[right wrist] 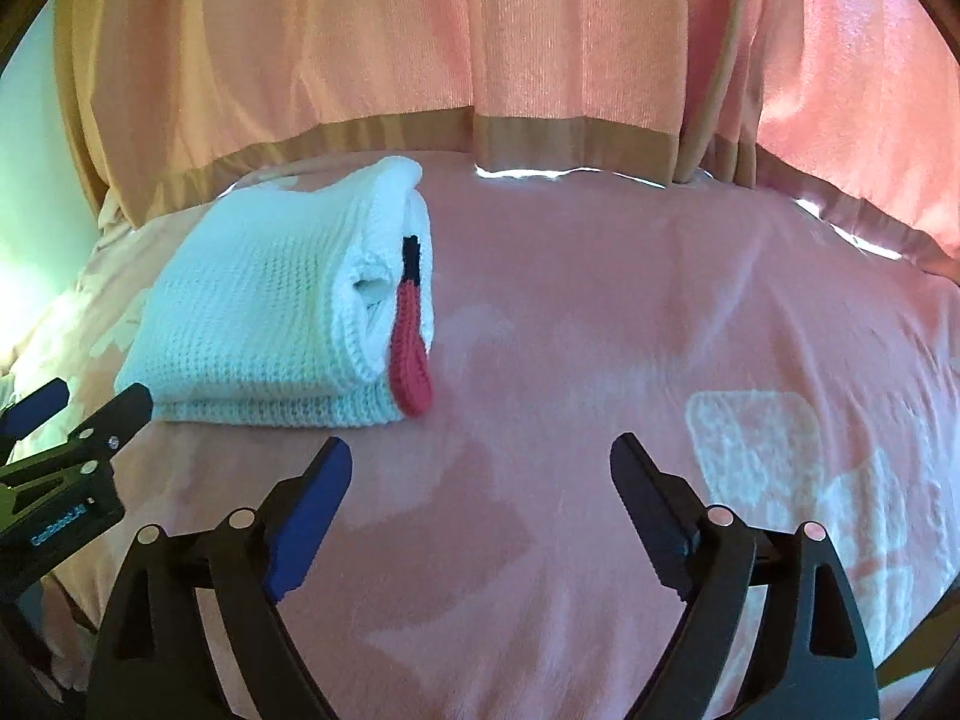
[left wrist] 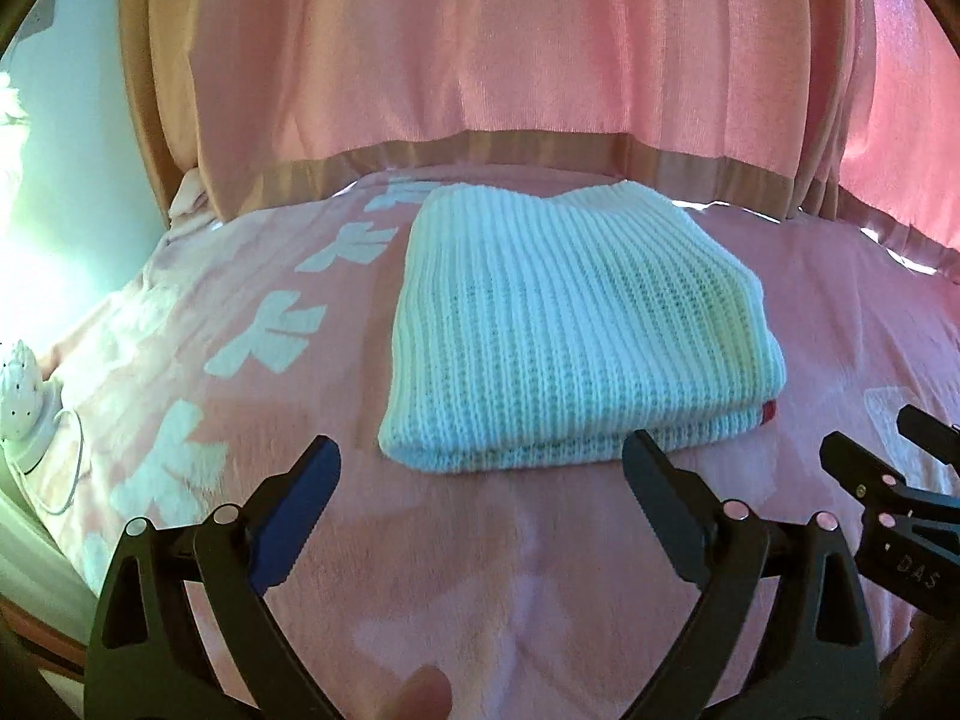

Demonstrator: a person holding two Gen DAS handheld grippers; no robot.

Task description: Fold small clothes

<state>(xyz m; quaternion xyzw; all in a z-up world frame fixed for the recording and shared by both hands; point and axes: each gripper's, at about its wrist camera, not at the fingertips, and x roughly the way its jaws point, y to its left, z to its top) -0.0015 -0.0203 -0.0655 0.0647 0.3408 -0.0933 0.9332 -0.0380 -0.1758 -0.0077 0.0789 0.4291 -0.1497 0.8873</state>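
A white ribbed knit garment [left wrist: 570,330] lies folded in a thick rectangle on the pink bedspread [left wrist: 480,540]. In the right wrist view the garment [right wrist: 270,312] lies at the left, with a red and black knitted strip [right wrist: 411,354] hanging at its right edge. My left gripper [left wrist: 483,450] is open and empty, just in front of the garment's near edge. My right gripper [right wrist: 480,450] is open and empty over bare bedspread [right wrist: 600,330], to the right of the garment. Each gripper shows at the edge of the other's view: the right one [left wrist: 870,438] and the left one [right wrist: 99,396].
A pink curtain [left wrist: 480,48] with a tan hem hangs behind the bed. A small white lamp-like object with a cable [left wrist: 24,408] sits at the bed's left edge. The bedspread carries white printed shapes [left wrist: 270,330].
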